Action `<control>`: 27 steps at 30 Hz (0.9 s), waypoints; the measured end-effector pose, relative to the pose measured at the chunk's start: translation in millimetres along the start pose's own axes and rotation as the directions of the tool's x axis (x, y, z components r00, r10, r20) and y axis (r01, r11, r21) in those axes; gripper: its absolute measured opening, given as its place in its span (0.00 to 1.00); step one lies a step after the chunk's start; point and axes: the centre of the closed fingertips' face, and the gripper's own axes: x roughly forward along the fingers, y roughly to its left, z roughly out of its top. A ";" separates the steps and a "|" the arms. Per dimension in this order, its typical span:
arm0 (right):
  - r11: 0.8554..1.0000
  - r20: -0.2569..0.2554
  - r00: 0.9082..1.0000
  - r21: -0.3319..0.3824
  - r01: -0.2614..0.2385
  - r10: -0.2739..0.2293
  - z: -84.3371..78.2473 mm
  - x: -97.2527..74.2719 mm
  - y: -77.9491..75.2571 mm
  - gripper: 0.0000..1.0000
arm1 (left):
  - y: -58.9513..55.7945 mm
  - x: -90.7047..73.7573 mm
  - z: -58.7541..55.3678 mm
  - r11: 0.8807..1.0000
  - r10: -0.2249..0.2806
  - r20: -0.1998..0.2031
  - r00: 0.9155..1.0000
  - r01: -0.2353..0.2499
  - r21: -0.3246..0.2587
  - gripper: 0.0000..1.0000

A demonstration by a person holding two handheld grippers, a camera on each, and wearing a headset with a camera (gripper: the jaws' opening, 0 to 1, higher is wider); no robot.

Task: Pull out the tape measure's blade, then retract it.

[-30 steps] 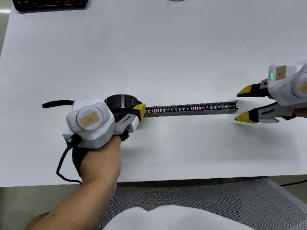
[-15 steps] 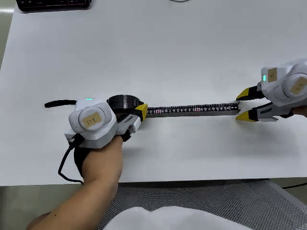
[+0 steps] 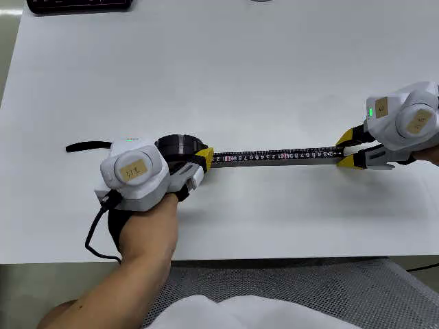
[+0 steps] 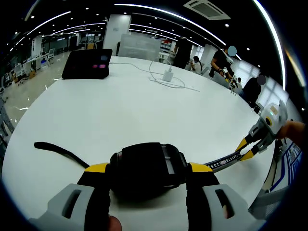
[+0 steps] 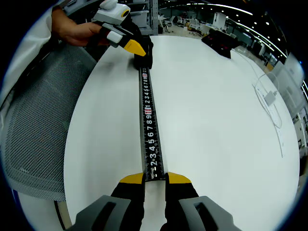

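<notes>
The blade (image 3: 274, 155) lies extended toward 3 o'clock, its case (image 3: 180, 146) clamped by the left gripper (image 4: 148, 167) and its tip pinched by the right gripper (image 5: 155, 178); retracting is left.

White table (image 3: 274, 75): tape measure (image 3: 180, 146), blade (image 3: 274, 155) extended flat, black strap (image 3: 86, 145), dark device (image 3: 75, 3) at far edge.
</notes>
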 end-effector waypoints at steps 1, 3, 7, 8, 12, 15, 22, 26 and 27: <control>1.000 -0.002 1.000 -0.002 -0.001 0.001 0.0 0.0 0.0 0.12 | 0.0 0.1 -0.1 1.000 0.000 0.000 1.000 0.000 0.000 0.60; 1.000 -0.007 1.000 -0.014 -0.001 0.001 -0.3 0.0 -0.1 0.12 | -0.1 0.1 -0.1 1.000 -0.001 0.000 1.000 0.001 0.000 0.60; 1.000 -0.012 1.000 -0.017 0.001 -0.002 -0.5 0.0 -0.3 0.11 | 0.0 0.2 -0.2 1.000 -0.002 -0.002 1.000 0.002 0.001 0.60; 1.000 -0.013 1.000 -0.017 0.003 -0.003 -0.8 0.0 -0.6 0.11 | 0.1 0.2 -0.2 1.000 -0.002 -0.003 1.000 0.002 0.001 0.60; 1.000 -0.014 1.000 -0.013 0.003 -0.004 -1.3 -0.2 -0.5 0.11 | 0.0 0.4 -0.4 1.000 -0.003 -0.013 1.000 0.003 0.006 0.59; 1.000 -0.015 1.000 -0.016 0.008 -0.009 -1.4 -0.5 -0.8 0.11 | 0.3 0.1 -0.6 1.000 -0.003 -0.018 1.000 0.003 0.009 0.59; 1.000 -0.021 1.000 -0.013 0.002 -0.002 -0.6 0.4 0.1 0.11 | 0.4 -1.0 -1.0 1.000 -0.002 -0.029 1.000 0.002 0.014 0.57; 1.000 -0.020 1.000 -0.012 0.005 -0.005 -0.8 0.4 0.1 0.11 | -0.1 -1.5 -1.2 1.000 -0.004 -0.030 1.000 0.004 0.010 0.57; 1.000 -0.020 1.000 -0.012 0.004 -0.004 -0.8 0.5 0.1 0.11 | -0.2 -1.6 -1.2 1.000 -0.004 -0.030 1.000 0.004 0.007 0.57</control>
